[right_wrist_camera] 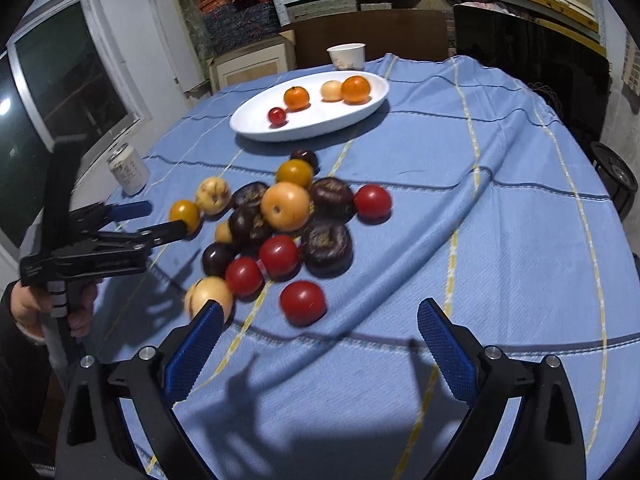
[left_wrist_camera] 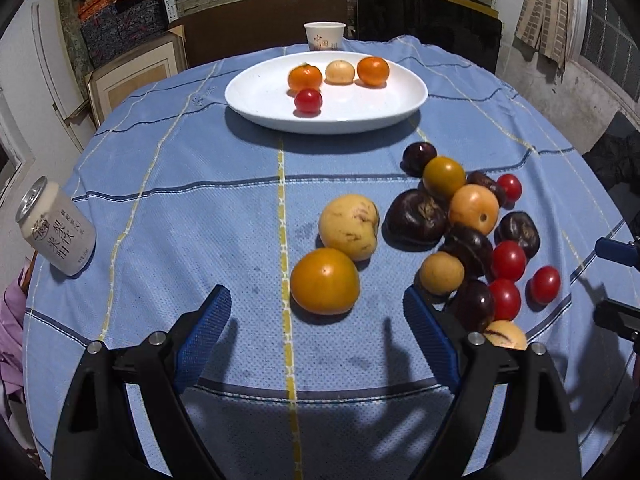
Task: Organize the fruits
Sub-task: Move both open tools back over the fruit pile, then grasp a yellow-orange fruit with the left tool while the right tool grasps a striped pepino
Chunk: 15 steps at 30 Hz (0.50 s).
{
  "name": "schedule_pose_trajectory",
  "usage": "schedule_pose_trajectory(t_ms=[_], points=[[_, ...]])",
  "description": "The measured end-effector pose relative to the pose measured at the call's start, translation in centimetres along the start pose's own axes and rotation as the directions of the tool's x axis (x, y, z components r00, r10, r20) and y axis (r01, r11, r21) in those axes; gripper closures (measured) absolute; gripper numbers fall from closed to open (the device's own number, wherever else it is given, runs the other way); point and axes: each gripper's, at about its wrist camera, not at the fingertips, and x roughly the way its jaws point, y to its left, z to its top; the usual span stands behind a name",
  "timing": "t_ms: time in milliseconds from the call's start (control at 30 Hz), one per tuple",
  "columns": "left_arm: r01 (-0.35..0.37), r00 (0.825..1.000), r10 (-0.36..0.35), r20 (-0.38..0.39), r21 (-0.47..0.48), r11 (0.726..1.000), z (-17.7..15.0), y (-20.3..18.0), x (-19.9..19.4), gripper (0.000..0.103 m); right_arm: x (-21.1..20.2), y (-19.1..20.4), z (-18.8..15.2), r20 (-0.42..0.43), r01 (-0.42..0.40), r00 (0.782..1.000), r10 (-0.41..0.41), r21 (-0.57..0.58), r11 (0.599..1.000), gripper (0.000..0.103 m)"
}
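A white plate [left_wrist_camera: 256, 92] [right_wrist_camera: 256, 124] at the far side holds two orange fruits, a pale one and a small red tomato. Nearer lies a loose pile [left_wrist_camera: 464, 224] [right_wrist_camera: 280, 220] of dark purple, red and yellow fruits. My left gripper [left_wrist_camera: 317, 293] [right_wrist_camera: 166, 218] is open, its blue pads either side of an orange-yellow tomato [left_wrist_camera: 324, 280] [right_wrist_camera: 185, 212] without pressing it. A pale pear-like fruit [left_wrist_camera: 349, 226] lies just beyond. My right gripper [right_wrist_camera: 320, 307] [left_wrist_camera: 616, 284] stands wide open, and a red tomato [right_wrist_camera: 302, 302] lies just ahead between its tips, untouched.
A drink can [left_wrist_camera: 56, 228] [right_wrist_camera: 128, 172] stands near the left table edge. A paper cup [left_wrist_camera: 324, 36] [right_wrist_camera: 347, 56] sits behind the plate. The blue checked cloth [right_wrist_camera: 480, 240] covers the round table. Shelves and boards stand behind. A person's hand [right_wrist_camera: 24, 304] holds the left gripper.
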Motion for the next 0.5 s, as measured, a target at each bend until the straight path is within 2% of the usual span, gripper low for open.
schedule_pose_trajectory(t_ms=[67,133,200,267,367,433,467,500], points=[[0.01,1.0,-0.01,-0.01,0.002,1.0,0.0,0.0,0.6,0.017,0.0,0.6,-0.2,-0.004,-0.004,1.0,0.004,-0.023,1.0,0.005],[0.014,1.0,-0.013,-0.024,0.005,1.0,0.2,0.0,1.2,0.022,-0.1,1.1,-0.2,-0.002,-0.002,1.0,0.002,-0.04,0.999,0.005],[0.027,0.999,-0.027,-0.043,0.005,1.0,0.3,0.0,1.9,0.034,-0.1,1.3,-0.1,0.001,-0.01,1.0,0.01,-0.042,0.999,0.005],[0.036,0.998,-0.037,-0.056,-0.003,0.999,0.5,0.1,2.5,0.039,-0.2,1.5,0.0,0.003,-0.022,1.0,0.022,-0.042,0.999,0.005],[0.034,0.998,-0.034,-0.061,-0.01,0.999,0.9,0.3,3.1,0.04,-0.1,2.1,0.0,-0.005,-0.035,0.999,0.035,-0.059,0.998,0.005],[0.035,0.998,-0.036,-0.052,-0.009,0.999,1.1,0.3,3.2,0.049,-0.2,2.8,-0.1,-0.01,-0.051,0.999,0.051,-0.077,0.996,0.005],[0.052,0.998,-0.052,-0.043,-0.008,0.999,1.2,0.3,3.1,0.066,-0.2,3.1,-0.1,-0.011,-0.059,0.998,0.059,-0.083,0.995,0.005],[0.057,0.998,-0.057,-0.041,-0.009,0.998,1.3,0.3,3.1,0.065,-0.3,3.4,-0.1,-0.01,-0.067,0.998,0.066,-0.089,0.994,0.005]])
